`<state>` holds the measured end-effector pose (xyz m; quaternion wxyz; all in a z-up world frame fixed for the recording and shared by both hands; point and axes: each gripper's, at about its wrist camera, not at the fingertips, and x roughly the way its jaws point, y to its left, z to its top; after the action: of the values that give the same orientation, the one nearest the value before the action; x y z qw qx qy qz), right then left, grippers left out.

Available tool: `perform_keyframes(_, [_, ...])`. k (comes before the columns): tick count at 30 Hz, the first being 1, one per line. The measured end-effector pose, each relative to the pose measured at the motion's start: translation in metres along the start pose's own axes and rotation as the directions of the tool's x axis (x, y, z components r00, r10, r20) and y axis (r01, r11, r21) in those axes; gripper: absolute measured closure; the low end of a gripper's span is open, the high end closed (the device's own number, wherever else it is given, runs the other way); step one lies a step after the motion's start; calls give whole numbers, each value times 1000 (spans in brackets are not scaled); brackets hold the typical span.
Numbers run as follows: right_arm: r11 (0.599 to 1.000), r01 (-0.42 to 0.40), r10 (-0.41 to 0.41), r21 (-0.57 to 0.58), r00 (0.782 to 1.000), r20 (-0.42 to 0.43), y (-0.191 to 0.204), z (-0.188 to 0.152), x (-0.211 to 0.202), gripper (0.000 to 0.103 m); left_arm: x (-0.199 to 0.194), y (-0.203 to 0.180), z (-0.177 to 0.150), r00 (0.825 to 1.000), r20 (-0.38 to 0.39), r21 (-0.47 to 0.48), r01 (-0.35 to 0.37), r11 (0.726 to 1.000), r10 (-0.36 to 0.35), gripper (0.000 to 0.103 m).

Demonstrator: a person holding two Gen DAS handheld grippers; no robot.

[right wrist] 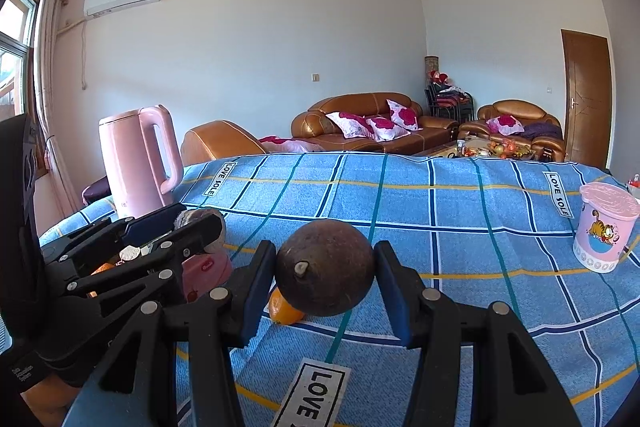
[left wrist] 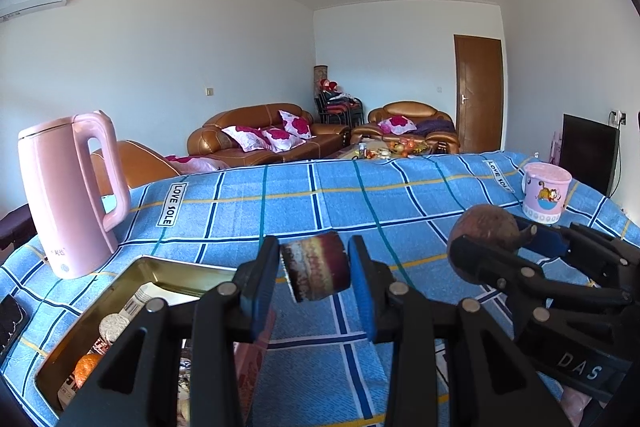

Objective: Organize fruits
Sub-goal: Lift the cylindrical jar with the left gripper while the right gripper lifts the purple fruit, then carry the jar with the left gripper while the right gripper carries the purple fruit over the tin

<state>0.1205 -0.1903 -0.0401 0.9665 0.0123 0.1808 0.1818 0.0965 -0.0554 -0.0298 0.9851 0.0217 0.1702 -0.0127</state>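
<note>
The counter [left wrist: 320, 195] carries a blue checked cloth, a pink kettle [left wrist: 68, 195] at 9 o'clock and a gold tin [left wrist: 132, 291] at 7 o'clock in the left view. Step in hand: both fruits are lifted clear for transfer. The left gripper [left wrist: 314, 267] has its jaws clamped on a banded purple fruit piece [left wrist: 316, 265]. The right gripper [right wrist: 326, 275] has its jaws closed on a brown round fruit [right wrist: 326, 267], above an orange [right wrist: 282, 309]. Next move, by judgement: carry each to the tin, which already holds an orange fruit, then lower and release.
</note>
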Motion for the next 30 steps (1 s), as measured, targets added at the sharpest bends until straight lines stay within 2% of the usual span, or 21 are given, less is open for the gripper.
perform_keyframes(11, [999,9,-6,-36,997,75,9,0,-14,50,-11,4,-1,999,31,-14,-19,1000,20,66])
perform_keyframes(30, [997,-11,12,-79,1000,23,30,1,-4,50,-20,19,-6,1000,-11,-44,-11,999,11,66])
